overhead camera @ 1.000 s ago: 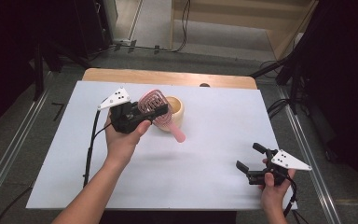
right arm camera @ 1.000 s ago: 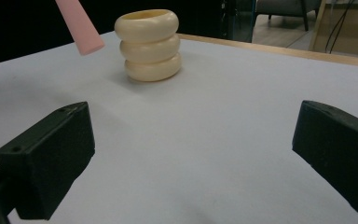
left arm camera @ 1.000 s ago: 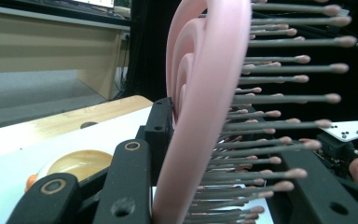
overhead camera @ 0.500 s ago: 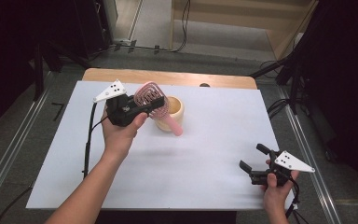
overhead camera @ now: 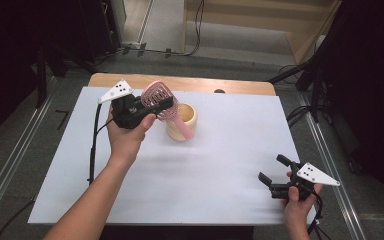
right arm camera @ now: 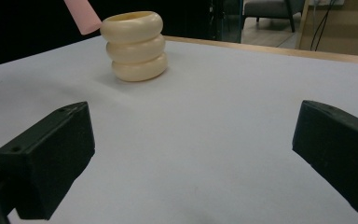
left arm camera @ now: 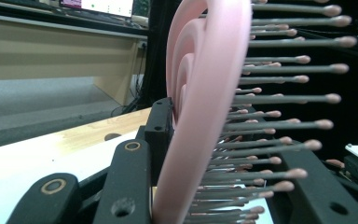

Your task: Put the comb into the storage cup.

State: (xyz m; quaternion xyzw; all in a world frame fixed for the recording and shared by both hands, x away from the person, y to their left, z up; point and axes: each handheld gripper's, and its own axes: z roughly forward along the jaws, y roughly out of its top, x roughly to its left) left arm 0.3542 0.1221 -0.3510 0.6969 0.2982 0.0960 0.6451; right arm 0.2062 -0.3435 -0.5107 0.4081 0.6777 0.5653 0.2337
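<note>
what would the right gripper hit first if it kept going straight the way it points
Probably the cream ridged cup, though it sits left of centre between the open right gripper, so it might pass beside it over bare table.

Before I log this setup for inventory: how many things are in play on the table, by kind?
Pink hairbrush: 1
Cream ribbed holder: 1
Handheld grippers, left gripper and right gripper: 2
Total: 4

Left gripper (overhead camera: 156, 105): clamping the head of a pink hairbrush (overhead camera: 161, 100), raised above the table.
Brush handle: slanting down over the front of the cream ribbed holder (overhead camera: 189, 116).
Right gripper (overhead camera: 274, 170): resting near the white table (overhead camera: 230, 150)'s front right corner, jaws standing apart, nothing between them.
</note>
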